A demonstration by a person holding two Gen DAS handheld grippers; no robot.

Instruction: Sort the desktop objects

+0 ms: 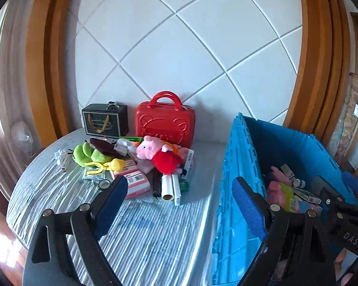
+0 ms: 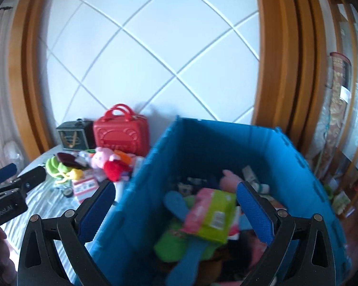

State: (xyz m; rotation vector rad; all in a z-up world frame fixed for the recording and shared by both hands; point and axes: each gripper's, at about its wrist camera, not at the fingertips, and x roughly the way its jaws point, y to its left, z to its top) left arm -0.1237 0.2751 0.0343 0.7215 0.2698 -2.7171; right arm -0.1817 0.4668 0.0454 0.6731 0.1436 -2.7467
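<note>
Your left gripper (image 1: 179, 202) hung above the table (image 1: 155, 238) with its jaws spread wide and nothing between them. The pile of things to sort lay just ahead of the left fingertip: a pink pig toy (image 1: 160, 152) in a red dress on top, a green plush (image 1: 88, 153) to its left, a pink and white box (image 1: 137, 183) touching the near edge of the heap, and a white roll (image 1: 167, 187) beside it. None of these sat inside the jaws; the gap between them framed bare table and the near wall of the blue crate (image 1: 241, 166).

Your right gripper (image 2: 176, 205) was over the crate (image 2: 140, 190), jaws also wide and empty. Below and between its fingers lay a pink and green packet (image 2: 212, 212) on the crate's contents (the picture there was blurred, so I could not tell whether it touched either finger). A blue paddle-shaped thing (image 2: 176, 205) lay under it.

Behind the pile, against the tiled wall (image 1: 179, 47), stood a red case (image 1: 165, 121) upright with its handles up, and just beside it a black box (image 1: 103, 121).
</note>
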